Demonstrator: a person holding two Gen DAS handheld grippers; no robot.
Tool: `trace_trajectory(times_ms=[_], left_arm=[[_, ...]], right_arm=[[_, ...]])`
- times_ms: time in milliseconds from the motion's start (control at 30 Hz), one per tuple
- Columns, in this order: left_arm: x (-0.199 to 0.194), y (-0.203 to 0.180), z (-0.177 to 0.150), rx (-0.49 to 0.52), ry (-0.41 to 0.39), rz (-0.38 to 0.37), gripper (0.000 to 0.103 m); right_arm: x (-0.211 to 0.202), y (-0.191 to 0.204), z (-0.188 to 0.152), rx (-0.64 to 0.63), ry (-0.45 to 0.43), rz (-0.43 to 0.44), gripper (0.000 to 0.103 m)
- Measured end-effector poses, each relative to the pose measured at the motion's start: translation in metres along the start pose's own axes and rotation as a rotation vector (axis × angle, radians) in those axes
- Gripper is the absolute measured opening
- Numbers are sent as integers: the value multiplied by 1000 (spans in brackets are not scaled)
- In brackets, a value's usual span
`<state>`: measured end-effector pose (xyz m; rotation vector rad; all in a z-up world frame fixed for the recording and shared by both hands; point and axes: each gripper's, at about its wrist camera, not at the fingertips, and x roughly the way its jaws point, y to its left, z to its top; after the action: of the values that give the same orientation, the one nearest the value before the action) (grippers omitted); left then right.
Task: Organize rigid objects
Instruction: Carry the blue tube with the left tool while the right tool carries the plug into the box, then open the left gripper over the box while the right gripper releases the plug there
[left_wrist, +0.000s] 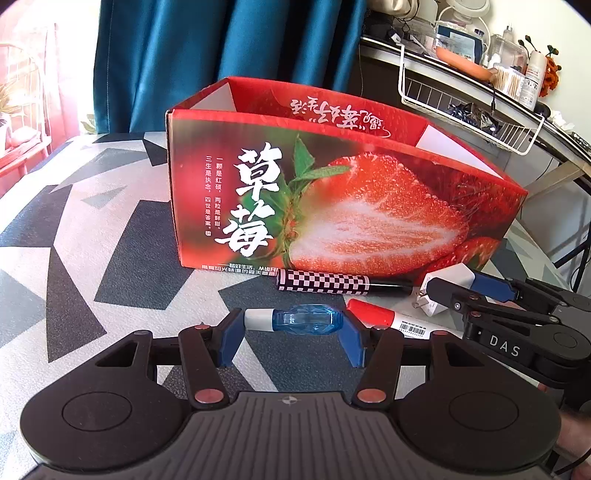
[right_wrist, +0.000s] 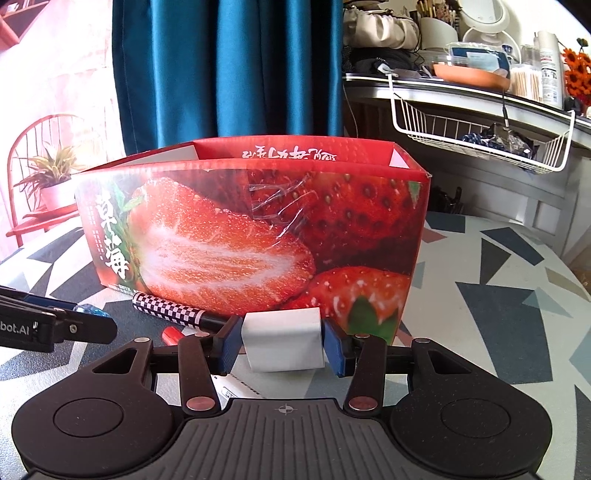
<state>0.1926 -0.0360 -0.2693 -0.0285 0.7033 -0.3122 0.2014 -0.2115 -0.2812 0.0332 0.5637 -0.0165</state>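
With both picks made | left claw (left_wrist: 291, 334) grips blue tool (left_wrist: 295, 320), right claw (right_wrist: 282, 341) grips white charger (right_wrist: 282, 341), low over worktop (left_wrist: 110, 229) | next, probably: lift both over strawberry box (left_wrist: 332, 206) rim, release inside.

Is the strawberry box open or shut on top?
Open: the strawberry box has no lid, and its inner back wall shows above the front rim.

Open box (left_wrist: 332, 206) stands on the table (left_wrist: 92, 236), toward its far edge. Checkered pen (left_wrist: 325, 281) lies along the box's near wall, at its foot. Nearer: correction tape (left_wrist: 295, 318) at left, marker (left_wrist: 384, 319) just right of it, charger (right_wrist: 282, 341) farther right, before the box's right half.
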Motion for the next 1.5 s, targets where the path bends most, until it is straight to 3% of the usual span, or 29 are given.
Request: trace_trajectory(times_ms=[400,633,933,1200,1500], left_arm=[[-14,3,12,-17,-54,-4,58],[-44,14,48,-35,-174,7,58],[-59,7,95,-8,-250,17,58],[-7,-11,128,52,-155,-21,58],[34,-1,131,46,-39,43,58]], right_arm=[[-18,1,12,28,-31,16,43],[-42,0,39,44,-135,39,43],[-60,-8,87,8,-271,43,43],[-21,-18,117,8,-218,20,43],[20,-26,118,13,-92,-27,43]])
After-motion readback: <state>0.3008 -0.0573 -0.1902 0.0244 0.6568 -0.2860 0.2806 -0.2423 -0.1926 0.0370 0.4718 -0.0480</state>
